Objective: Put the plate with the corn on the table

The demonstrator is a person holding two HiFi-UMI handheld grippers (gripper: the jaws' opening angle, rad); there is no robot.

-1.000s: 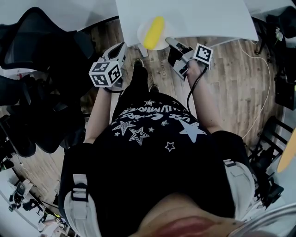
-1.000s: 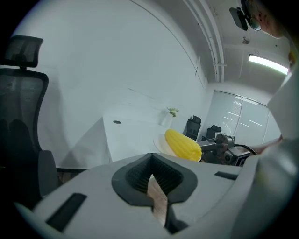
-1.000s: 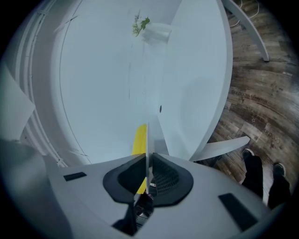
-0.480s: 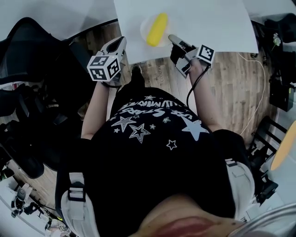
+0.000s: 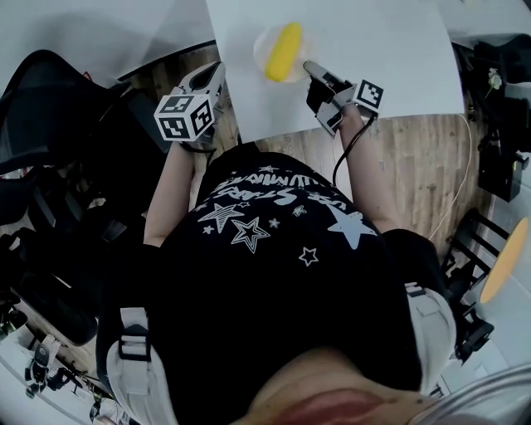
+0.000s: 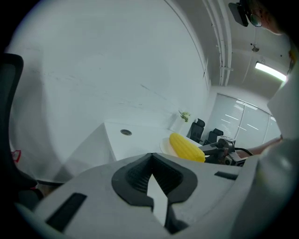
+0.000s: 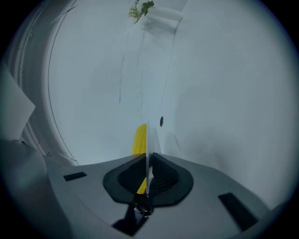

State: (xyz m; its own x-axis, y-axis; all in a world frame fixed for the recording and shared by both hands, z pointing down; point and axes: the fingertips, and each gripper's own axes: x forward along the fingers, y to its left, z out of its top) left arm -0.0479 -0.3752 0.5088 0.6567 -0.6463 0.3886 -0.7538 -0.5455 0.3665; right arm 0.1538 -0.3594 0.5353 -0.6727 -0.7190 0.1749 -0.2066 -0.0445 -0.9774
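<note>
A pale plate [image 5: 267,41] carrying a yellow corn cob [image 5: 283,51] is over the white table [image 5: 382,50], a little in from its near edge. My right gripper [image 5: 309,69] is shut on the plate's right rim. In the right gripper view the rim [image 7: 147,144] runs edge-on between the pads, with the corn [image 7: 139,139] just behind it. My left gripper [image 5: 216,75] hovers at the table's left corner, apart from the plate, jaws shut on nothing. The left gripper view shows the corn [image 6: 187,146] and the right gripper [image 6: 225,150] beyond its own jaws.
Black office chairs [image 5: 66,174] crowd the left side. Wooden floor [image 5: 415,149] lies between me and the table, with a thin cable [image 5: 469,166] on it. A small plant [image 7: 140,8] stands at the table's far end. A round grommet hole [image 6: 125,132] is set in the tabletop.
The plate with the corn has moved from the table's near edge to farther in over the tabletop, the right gripper still holding it. The left gripper moved forward alongside.
</note>
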